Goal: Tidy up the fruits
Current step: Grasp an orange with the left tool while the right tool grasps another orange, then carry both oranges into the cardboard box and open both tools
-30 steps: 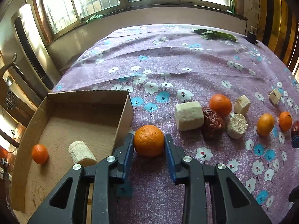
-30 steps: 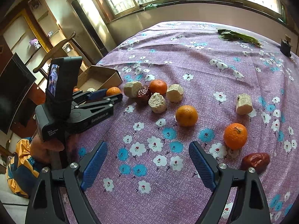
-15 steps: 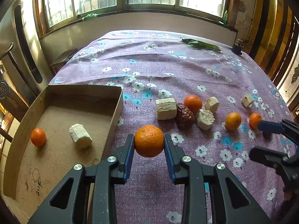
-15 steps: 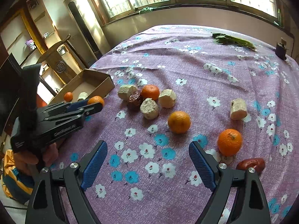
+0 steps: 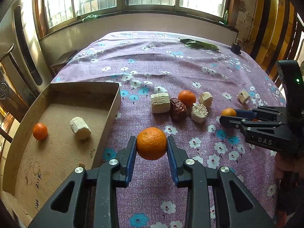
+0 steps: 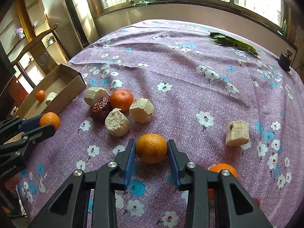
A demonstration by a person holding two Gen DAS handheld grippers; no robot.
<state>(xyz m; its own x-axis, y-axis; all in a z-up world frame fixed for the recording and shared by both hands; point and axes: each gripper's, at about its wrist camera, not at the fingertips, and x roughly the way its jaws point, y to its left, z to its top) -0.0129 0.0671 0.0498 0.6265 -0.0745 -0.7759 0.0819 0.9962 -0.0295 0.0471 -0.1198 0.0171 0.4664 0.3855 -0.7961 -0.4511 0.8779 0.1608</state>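
Desk (image 5: 190, 64): covered by a purple floral cloth; carries all items listed below.

Cardboard box (image 5: 114, 102): one, open-topped, at the left edge of the desk. Contents counted: one small tangerine (image 5: 40, 131) and one pale cut chunk (image 5: 80, 128), lying apart on the box floor.

Left tool (image 5: 151, 146): clenched on one tangerine (image 5: 151, 146), both blue pads pressed to its sides. The fruit is held clear of the cloth, just right of the box's near wall.

Right tool (image 6: 151, 148): both blue pads meet the sides of a second tangerine (image 6: 151, 148), which sits on the cloth in front of the central cluster.

Central cluster, right wrist view: three pale chunks (image 6: 117, 122), (image 6: 141, 110), (image 6: 95, 95), one tangerine (image 6: 121, 99), one red date (image 6: 101, 107). All five lie touching or just beside one another.

Apart items: one pale chunk (image 6: 237, 133) lies alone to the right, well apart from the cluster. One tangerine (image 6: 222, 168) lies partly hidden behind the right tool's arm.

Far end of desk: one green leafy bundle (image 6: 233, 43) and one small dark object (image 6: 284, 60), near the window wall.

Count in view: tangerines, five; pale chunks, five; dates, one.
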